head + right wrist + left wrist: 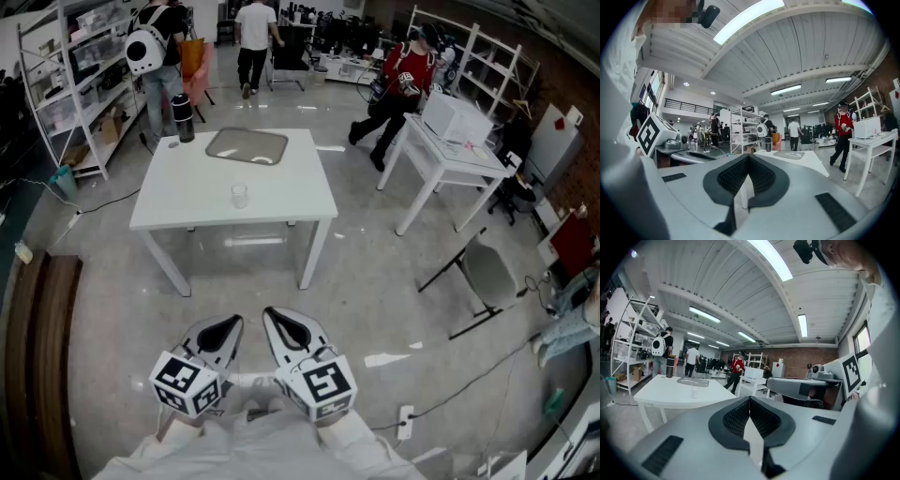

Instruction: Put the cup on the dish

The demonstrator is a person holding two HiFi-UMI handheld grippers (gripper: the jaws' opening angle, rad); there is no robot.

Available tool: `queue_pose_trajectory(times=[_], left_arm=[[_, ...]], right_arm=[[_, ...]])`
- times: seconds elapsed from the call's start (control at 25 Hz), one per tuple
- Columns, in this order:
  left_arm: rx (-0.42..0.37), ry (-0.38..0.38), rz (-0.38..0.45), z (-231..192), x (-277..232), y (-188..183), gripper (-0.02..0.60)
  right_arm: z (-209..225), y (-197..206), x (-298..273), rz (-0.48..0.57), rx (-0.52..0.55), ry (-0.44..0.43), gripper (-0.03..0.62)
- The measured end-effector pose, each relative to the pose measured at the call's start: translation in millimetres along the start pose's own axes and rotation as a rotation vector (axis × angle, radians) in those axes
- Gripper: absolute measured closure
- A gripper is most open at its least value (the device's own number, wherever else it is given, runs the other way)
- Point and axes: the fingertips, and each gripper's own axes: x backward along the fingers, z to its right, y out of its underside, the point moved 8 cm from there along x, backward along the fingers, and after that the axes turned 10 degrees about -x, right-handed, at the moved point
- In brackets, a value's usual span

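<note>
A small clear cup (240, 195) stands near the middle of a white table (187, 202). A flat clear dish (247, 145) lies at the table's far side. Both grippers are held close to the person's body, well short of the table and above bare floor. My left gripper (223, 328) is shut with nothing in it, and so is my right gripper (281, 323) beside it. In the left gripper view, past the gripper (750, 400), the cup (695, 392) and dish (693, 382) show far off. The right gripper view shows the gripper (748, 158) and the dish (789, 154); the cup is hidden there.
A dark bottle (183, 118) stands at the table's far left corner. To the right are a second white table (450, 150) with a white box and a folding chair (487, 277). Shelves (66, 75) line the left. People (398, 84) walk behind. Cables cross the floor.
</note>
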Motion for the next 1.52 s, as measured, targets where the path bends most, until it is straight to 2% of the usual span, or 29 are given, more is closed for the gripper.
queue_pose_trajectory(times=[0.52,0.8,0.96,1.12,1.32,1.52], left_arm=[[0.015,-0.022,-0.021,-7.7,-6.9,6.0,0.572],[0.029,-0.031,-0.012,-13.0,-11.4,7.0,0.572],[0.048,-0.047,-0.014,-14.6,-22.2,9.0,0.572],[0.032,-0.059,-0.02,-5.3,-31.4,14.5,0.572],[0.07,-0.069,-0.064,0.1,-33.5,38.9,0.574],[0.065,-0.072,-0.063,-12.6,-44.0,37.5,0.572]], right_arm=[[9.3,1.8,-6.6,-0.044,0.022,0.009,0.58],[15.4,4.4,-12.6,-0.041,-0.043,-0.003,0.579],[24.5,5.1,-10.6,-0.03,-0.035,-0.048,0.579],[36.7,16.6,-5.4,-0.049,-0.059,-0.077,0.579],[45.5,34.5,-1.1,-0.102,-0.088,-0.069,0.579],[62.0,39.0,-13.5,-0.097,-0.112,-0.054,0.579]])
